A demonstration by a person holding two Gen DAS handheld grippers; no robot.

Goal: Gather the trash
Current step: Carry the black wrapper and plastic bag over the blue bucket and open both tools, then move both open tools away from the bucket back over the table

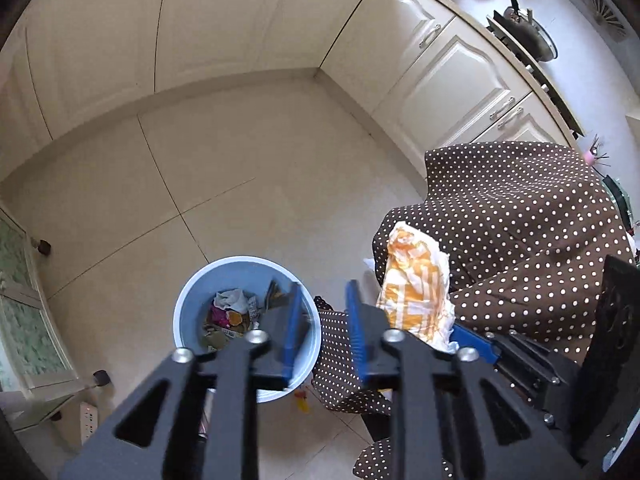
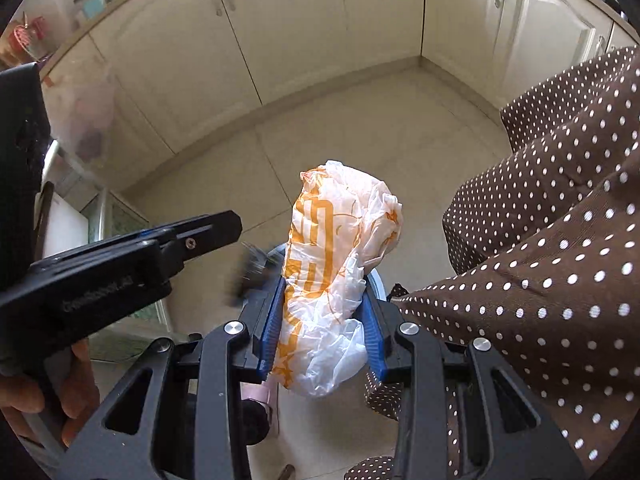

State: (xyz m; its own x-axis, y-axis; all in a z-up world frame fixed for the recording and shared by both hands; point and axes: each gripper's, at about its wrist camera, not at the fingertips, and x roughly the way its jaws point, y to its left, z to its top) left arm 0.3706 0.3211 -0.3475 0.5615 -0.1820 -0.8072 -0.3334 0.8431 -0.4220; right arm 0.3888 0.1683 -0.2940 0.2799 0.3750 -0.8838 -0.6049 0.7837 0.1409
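A round light-blue bin (image 1: 188, 308) stands on the tiled floor and holds several bits of crumpled trash (image 1: 230, 312). My left gripper (image 1: 325, 332) hovers over the bin's right rim, open, with nothing between its blue pads (image 1: 294, 320). In the right wrist view the left gripper (image 2: 224, 230) comes in from the left, and a small dark blurred scrap (image 2: 253, 270) shows just beyond its tips. My right gripper (image 2: 320, 320) is shut on a crumpled orange-and-white plastic bag (image 2: 332, 232). That bag (image 1: 416, 292) hangs to the right of the bin, and the bin's rim (image 2: 378, 280) peeks out behind it.
A person's brown polka-dot clothing (image 1: 520, 220) fills the right side, close to both grippers. Cream cabinets (image 1: 200, 20) line the far walls, and a stove with a pan (image 1: 524, 28) sits at the top right. A glass stand (image 1: 24, 308) and a power strip (image 1: 89, 420) are on the left. A yellow scrap (image 1: 302, 400) lies beside the bin.
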